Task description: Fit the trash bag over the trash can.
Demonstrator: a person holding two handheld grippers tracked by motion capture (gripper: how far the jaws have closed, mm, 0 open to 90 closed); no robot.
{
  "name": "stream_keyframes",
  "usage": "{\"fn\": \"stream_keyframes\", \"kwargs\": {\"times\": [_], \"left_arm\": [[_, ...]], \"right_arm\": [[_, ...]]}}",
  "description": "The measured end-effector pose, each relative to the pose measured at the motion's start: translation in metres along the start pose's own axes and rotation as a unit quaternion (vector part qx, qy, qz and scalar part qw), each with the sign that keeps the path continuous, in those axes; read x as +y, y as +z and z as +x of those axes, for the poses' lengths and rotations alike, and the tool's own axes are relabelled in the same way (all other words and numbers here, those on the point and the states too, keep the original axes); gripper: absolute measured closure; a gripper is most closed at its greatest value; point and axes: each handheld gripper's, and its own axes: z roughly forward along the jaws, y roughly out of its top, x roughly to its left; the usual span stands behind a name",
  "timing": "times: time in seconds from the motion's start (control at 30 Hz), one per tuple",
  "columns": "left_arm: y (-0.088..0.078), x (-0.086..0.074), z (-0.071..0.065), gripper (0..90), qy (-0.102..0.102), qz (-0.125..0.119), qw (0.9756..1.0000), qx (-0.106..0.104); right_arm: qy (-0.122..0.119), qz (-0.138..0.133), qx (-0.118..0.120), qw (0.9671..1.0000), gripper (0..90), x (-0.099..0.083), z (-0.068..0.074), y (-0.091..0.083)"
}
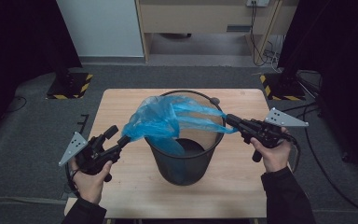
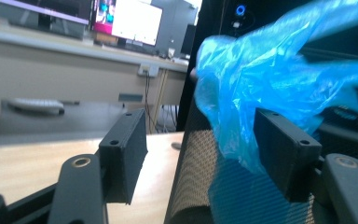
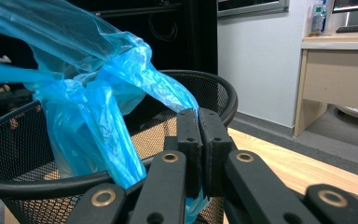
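Two tongs work a thin blue plastic bag (image 1: 168,119) stretched over the black wire-mesh wastebasket (image 1: 186,163) on our pale wooden surface (image 1: 242,182). Our right tongs (image 1: 228,119) are clamped tight on the bag's edge at the basket's right rim, film pinched between the pads. Our left tongs (image 1: 120,135) stand wide apart at the basket's left side; the bag drapes against one pad (image 2: 284,149), unpinched.

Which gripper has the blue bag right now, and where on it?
The right gripper is shut on the blue bag, pinching a stretched strip of its edge above the bin rim. The left gripper is open; the bag only drapes against one jaw.
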Motion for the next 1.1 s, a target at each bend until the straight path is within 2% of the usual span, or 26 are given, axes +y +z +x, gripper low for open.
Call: {"fn": "stream_keyframes", "kwargs": {"times": [0.13,0.23,0.3,0.43,0.57,0.7,0.8,0.97,1.1], "left_arm": [[0.001,0.009,-0.012,33.9,0.030,-0.007,0.9995,-0.007],[0.004,0.014,-0.017,32.3,0.037,-0.013,0.9992,-0.006],[0.007,0.015,-0.018,36.9,0.033,-0.014,0.9991,-0.023],[0.016,0.014,-0.019,61.7,0.019,-0.003,0.9985,-0.052],[0.019,0.008,-0.013,77.0,-0.014,0.016,0.9989,-0.041],[0.018,0.001,-0.007,82.3,-0.024,0.029,0.9989,-0.029],[0.021,-0.004,-0.006,84.0,-0.021,0.040,0.9985,-0.031],[0.028,-0.012,-0.011,85.1,-0.019,0.057,0.9974,-0.040],[0.031,-0.015,-0.011,85.2,-0.022,0.062,0.9968,-0.046]], "right_arm": [[0.000,-0.001,0.000,1.0000,88.8,0.000,0.001,0.000],[0.001,-0.003,-0.001,1.0000,89.2,0.001,0.001,0.000],[0.001,-0.002,0.001,1.0000,89.2,0.001,0.002,0.000],[-0.003,-0.001,-0.003,1.0000,88.3,0.001,0.001,0.000],[-0.008,-0.010,-0.015,0.9998,80.1,0.003,0.000,-0.002],[-0.011,-0.032,-0.025,0.9991,68.4,0.007,-0.001,-0.006],[-0.021,-0.050,-0.026,0.9982,60.7,0.014,0.003,-0.008],[-0.040,-0.075,-0.005,0.9963,50.8,0.034,0.015,-0.008],[-0.067,-0.076,0.018,0.9947,44.0,0.047,0.026,0.007]]}}
